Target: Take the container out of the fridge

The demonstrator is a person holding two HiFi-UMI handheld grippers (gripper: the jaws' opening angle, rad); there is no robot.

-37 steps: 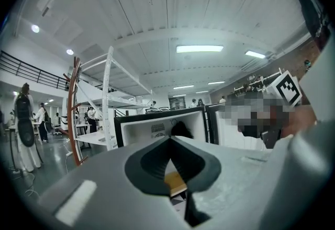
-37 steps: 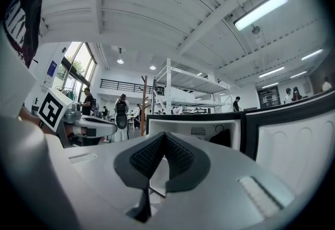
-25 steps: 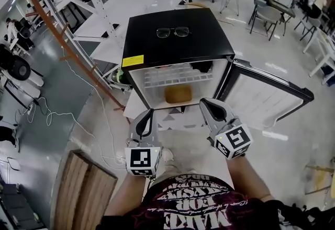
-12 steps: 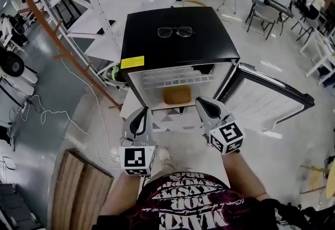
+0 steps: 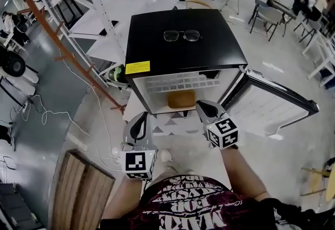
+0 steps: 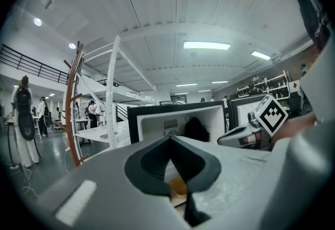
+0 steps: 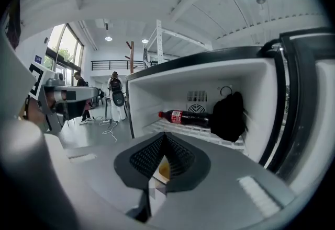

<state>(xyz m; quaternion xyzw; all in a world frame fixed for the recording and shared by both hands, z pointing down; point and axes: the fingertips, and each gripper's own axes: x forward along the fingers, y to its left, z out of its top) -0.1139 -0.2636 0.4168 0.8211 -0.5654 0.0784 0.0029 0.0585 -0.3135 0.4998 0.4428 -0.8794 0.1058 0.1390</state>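
Orange container low in fridge, 12 o'clock of left hand-held gripper and right hand-held gripper; both jaws together, holding nothing. Spread wide before reaching, straddle sides, pull level.

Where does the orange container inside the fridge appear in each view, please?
Head view: container at centre, below the wire shelf.
Left gripper view: low centre, seen past the jaws.
Right gripper view: low centre, past the jaws.
Shared landmark: black bag on the shelf.
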